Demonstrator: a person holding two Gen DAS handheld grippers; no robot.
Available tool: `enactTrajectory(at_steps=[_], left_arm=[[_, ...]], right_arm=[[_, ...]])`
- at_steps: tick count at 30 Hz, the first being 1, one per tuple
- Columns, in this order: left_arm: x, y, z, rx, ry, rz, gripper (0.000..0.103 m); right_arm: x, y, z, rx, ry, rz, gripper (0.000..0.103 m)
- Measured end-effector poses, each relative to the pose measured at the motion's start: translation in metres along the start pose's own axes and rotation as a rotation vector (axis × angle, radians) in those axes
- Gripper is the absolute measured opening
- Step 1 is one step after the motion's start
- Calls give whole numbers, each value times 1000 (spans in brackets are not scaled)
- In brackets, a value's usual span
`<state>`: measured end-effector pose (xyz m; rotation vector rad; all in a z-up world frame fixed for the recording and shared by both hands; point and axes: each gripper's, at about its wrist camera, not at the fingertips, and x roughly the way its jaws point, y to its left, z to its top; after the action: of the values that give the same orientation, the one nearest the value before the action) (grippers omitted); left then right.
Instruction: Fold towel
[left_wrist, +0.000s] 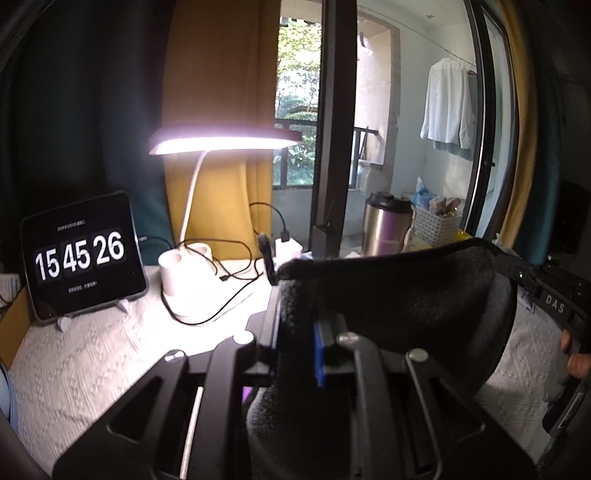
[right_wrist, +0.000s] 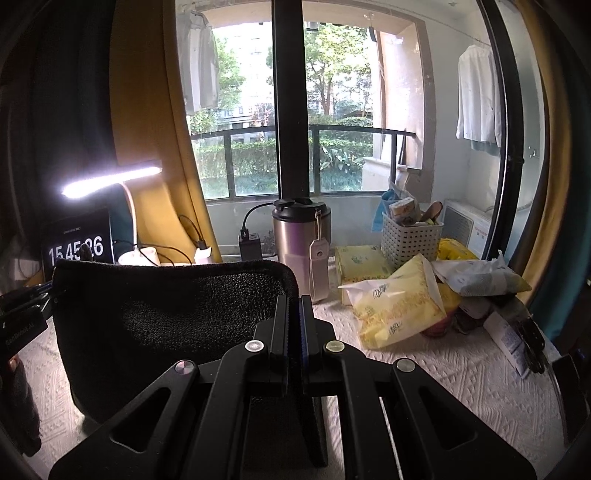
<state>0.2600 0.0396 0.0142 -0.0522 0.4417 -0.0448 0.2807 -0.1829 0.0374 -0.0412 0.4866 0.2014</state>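
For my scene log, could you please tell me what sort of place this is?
Probably a home room beside an enclosed balcony: a lit white desk lamp, white shirts hanging on the balcony, and a white textured cloth-covered table.

lamp (left_wrist: 221, 142) lit | clock (left_wrist: 83, 254) (15:45:26) | tumbler (right_wrist: 301, 240) | basket (right_wrist: 410, 240)

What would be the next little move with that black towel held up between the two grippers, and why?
Probably swing both grippers forward and down so the hanging part lays onto the white tablecloth as a fold. The black towel is lifted, stretched between the left gripper and the right gripper, each shut on an upper corner, with its lower part draping toward the cloth.
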Motion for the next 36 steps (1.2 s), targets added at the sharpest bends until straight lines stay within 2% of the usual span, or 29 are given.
enactTrajectory(at_steps=[11,36], left_arm=[[38,4,-3,-5,16,29,15],[106,14,-33,5,166,89,15]], right_arm=[[42,-2,-3,-35,20,-9,5],[117,-2,-30,-71,183,-14,5]])
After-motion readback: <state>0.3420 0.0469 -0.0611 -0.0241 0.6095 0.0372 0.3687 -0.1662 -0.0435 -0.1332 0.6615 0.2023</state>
